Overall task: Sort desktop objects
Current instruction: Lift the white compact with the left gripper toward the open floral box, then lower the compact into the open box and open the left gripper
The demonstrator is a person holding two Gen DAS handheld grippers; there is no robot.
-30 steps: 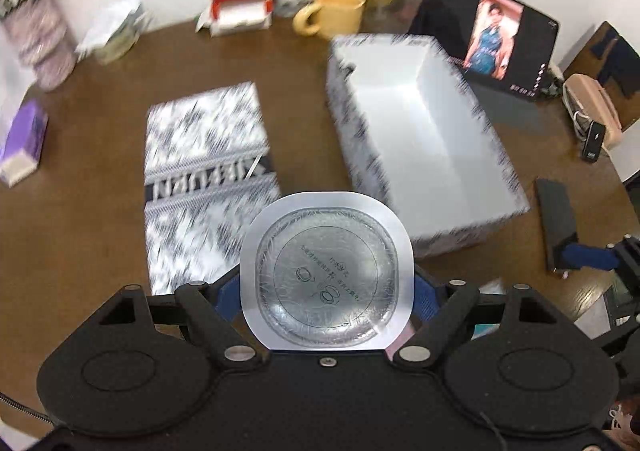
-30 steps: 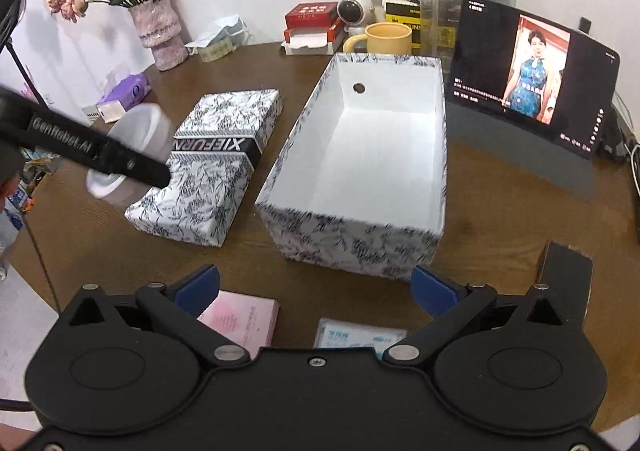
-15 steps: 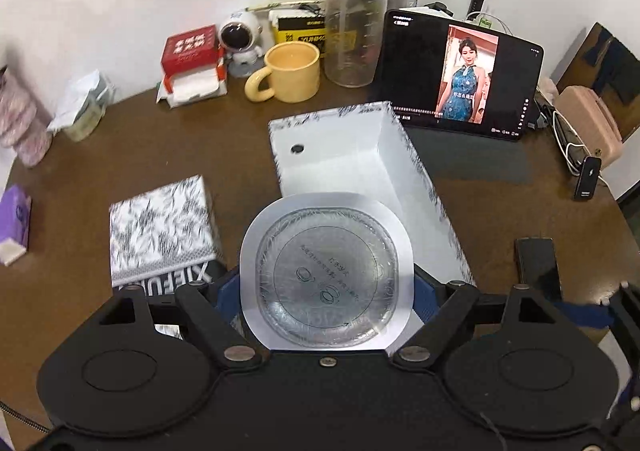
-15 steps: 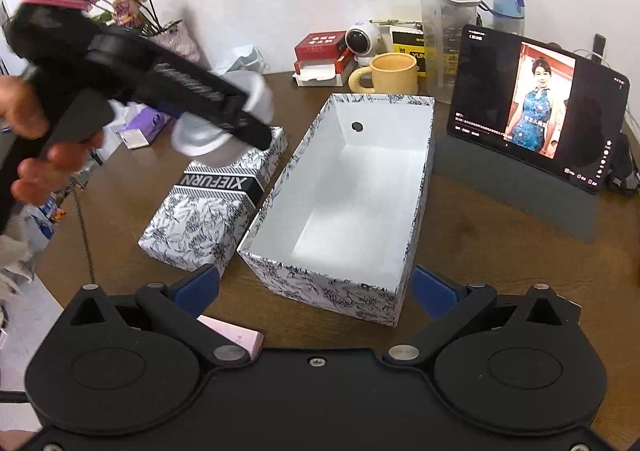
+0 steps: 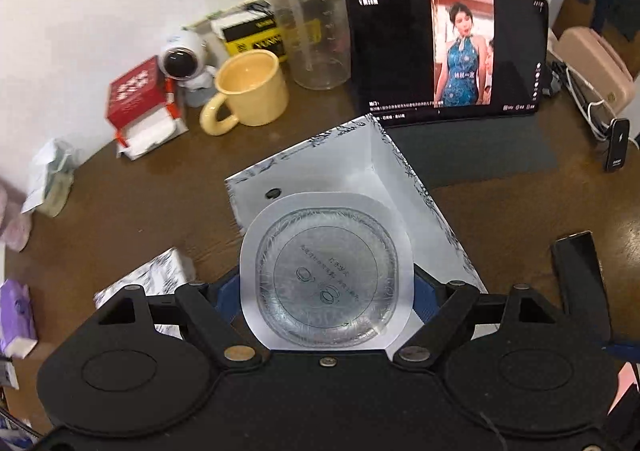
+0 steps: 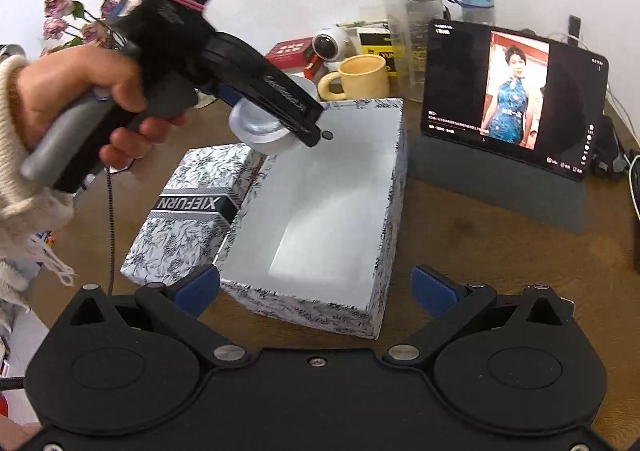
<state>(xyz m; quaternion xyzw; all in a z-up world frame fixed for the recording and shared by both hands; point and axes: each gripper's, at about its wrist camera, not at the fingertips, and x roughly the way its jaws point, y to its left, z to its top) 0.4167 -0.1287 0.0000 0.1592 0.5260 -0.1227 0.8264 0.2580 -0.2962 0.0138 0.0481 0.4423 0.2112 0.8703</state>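
Carrying: left gripper (image 5: 326,285) pinching a sealed clear cup (image 5: 325,275), held above the open patterned box's (image 6: 392,187) far-left corner. Right gripper (image 6: 316,285) spread, empty, at the box's near end. Advice: lower inside the walls, keep level, then release.

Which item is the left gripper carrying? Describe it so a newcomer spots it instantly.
Start at the open patterned box in the middle of the brown table. Above its far left corner the left gripper holds a sealed cup between its fingers. It is the only clear, round container with a white foil lid.
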